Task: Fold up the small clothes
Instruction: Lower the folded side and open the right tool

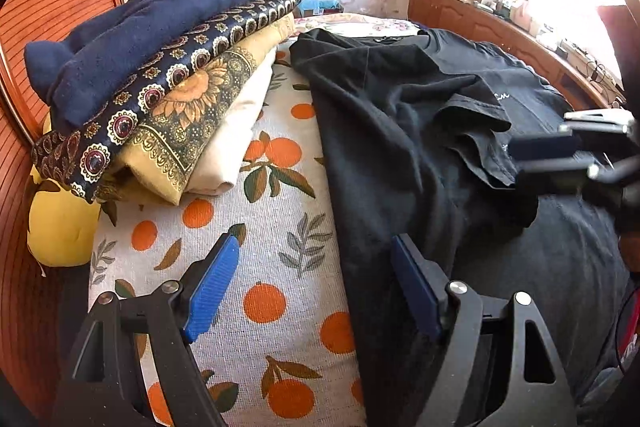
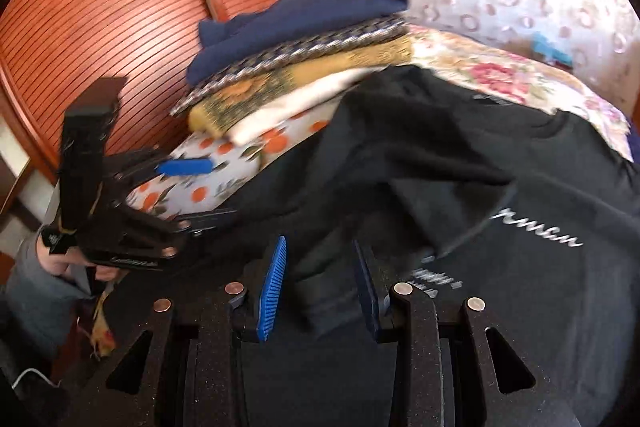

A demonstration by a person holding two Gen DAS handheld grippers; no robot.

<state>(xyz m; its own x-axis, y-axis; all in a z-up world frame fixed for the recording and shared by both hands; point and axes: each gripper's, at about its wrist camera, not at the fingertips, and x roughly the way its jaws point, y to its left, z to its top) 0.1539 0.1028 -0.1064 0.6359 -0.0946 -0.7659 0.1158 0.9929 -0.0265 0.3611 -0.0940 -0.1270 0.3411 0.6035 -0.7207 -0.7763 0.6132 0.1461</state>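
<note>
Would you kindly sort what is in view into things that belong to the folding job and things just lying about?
Belongs to the job:
black cotton T-shirt with white lettering
stack of folded clothes topped by a navy fleece
left gripper
right gripper

Just lying about:
yellow soft cushion
cluttered wooden sideboard

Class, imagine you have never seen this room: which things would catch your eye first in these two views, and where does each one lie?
First, the black T-shirt with white lettering, spread across the right side of the orange-print bedsheet. Next, the stack of folded clothes, navy on top, at the sheet's far left by the slatted wooden door. The right gripper has a fold of the shirt between its blue pads, while the left gripper stands wide open over the shirt's edge.
</note>
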